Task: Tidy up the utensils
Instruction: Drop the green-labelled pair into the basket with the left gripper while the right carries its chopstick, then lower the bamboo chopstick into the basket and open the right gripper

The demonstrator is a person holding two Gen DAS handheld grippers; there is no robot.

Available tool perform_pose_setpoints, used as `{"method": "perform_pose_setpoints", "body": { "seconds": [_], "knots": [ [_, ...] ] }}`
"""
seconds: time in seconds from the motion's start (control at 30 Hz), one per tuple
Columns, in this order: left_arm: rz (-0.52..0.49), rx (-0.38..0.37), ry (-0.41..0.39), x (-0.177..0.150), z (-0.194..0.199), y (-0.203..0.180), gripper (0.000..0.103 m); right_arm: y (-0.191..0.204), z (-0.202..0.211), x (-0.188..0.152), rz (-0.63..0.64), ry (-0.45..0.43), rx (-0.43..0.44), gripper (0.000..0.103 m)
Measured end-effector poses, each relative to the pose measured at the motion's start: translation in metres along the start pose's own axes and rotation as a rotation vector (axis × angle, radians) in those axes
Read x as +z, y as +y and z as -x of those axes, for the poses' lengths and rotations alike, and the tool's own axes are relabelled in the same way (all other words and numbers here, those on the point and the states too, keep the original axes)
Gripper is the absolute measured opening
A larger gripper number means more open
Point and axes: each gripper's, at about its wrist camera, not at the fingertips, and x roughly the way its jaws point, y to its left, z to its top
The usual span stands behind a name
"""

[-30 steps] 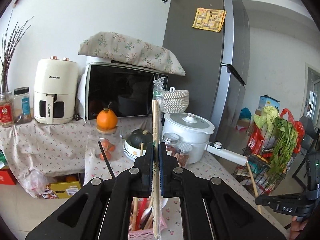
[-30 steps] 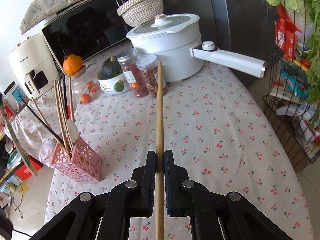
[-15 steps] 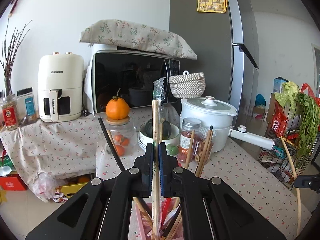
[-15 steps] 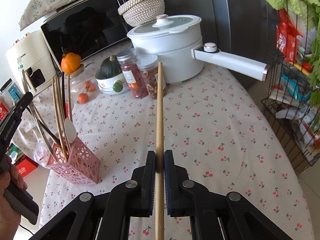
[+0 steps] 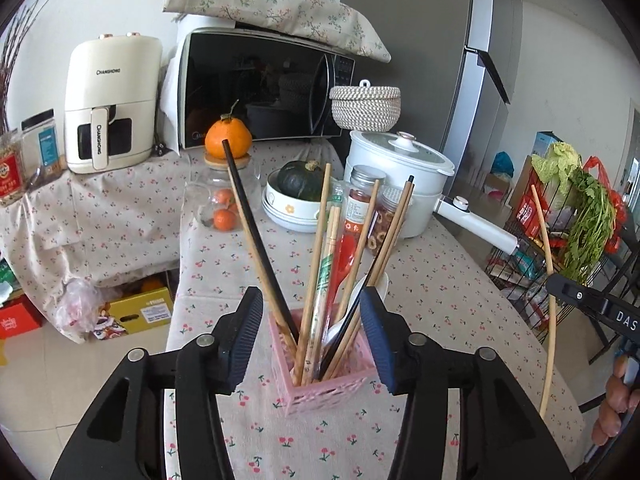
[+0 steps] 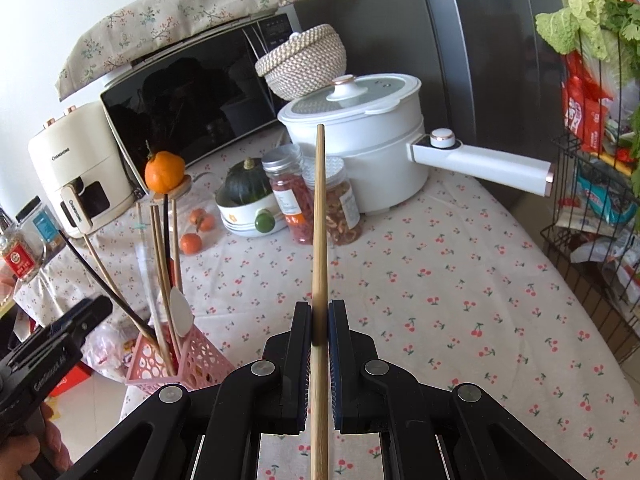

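Left gripper: jaws opening, pads clear of utensils standing in pink perforated plastic holder.
Right gripper: jaws clenched on long wooden chopstick, likely next for holder.

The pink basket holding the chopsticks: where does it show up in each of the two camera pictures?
Left wrist view: the pink basket sits bottom centre, between the opening jaws.
Right wrist view: it stands at the lower left, at the table's edge.
Shared landmark: the white pot behind it.
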Motion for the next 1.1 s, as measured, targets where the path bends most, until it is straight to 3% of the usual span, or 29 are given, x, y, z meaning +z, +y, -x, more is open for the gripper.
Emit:
{"method": "perform_pose_setpoints", "body": {
  "seconds": [0.27,0.57,0.67,0.93,1.1],
  "knots": [
    [0.076,0.037,0.210,-0.011,0.020,0.033,0.081,0.034,0.002,-0.001,0.000,-0.064,0.048,0.005],
    [-0.012,0.113,0.322,-0.016,0.026,0.052,0.083,0.094,-0.005,0.003,0.032,-0.195,0.092,0.005],
    [-0.032,0.136,0.346,-0.017,0.025,0.061,0.088,0.110,-0.013,0.003,0.013,-0.248,0.092,0.005],
    [-0.003,0.131,0.436,-0.026,0.010,0.083,0.088,0.138,-0.044,-0.001,-0.053,-0.365,0.077,0.005],
    [-0.018,0.140,0.450,-0.026,0.006,0.085,0.088,0.158,-0.062,-0.006,-0.017,-0.432,0.034,0.005]
  ]
}}
